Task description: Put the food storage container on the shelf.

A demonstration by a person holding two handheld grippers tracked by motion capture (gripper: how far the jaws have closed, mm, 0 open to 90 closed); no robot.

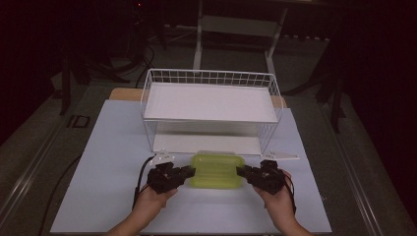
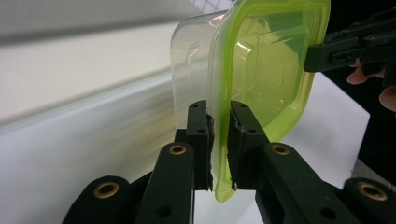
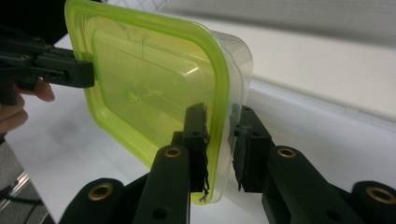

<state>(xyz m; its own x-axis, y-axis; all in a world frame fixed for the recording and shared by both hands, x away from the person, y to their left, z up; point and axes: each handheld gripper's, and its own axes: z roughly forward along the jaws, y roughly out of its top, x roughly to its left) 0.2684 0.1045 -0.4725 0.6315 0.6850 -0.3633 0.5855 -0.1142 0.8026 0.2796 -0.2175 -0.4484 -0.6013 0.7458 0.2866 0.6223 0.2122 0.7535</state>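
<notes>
Left gripper [image 1: 189,170]: my jaws are pinching the container's 9 o'clock rim, narrow, lid edge between the pads.
Container [image 1: 217,170]: clear tub with a lime-green lid [image 2: 261,70], sitting on the white table [image 1: 113,162] between my two grippers, just in front of the wire shelf rack [image 1: 211,101].
Right gripper [image 1: 242,171]: my jaws are straddling the 3 o'clock rim, narrow; one pad is touching, the other I cannot tell.
Hard to make out: the tub's contents are blurring behind the tinted lid.

green-lidded box [image 1: 218,170], tongs [image 1: 189,171] each end
</notes>
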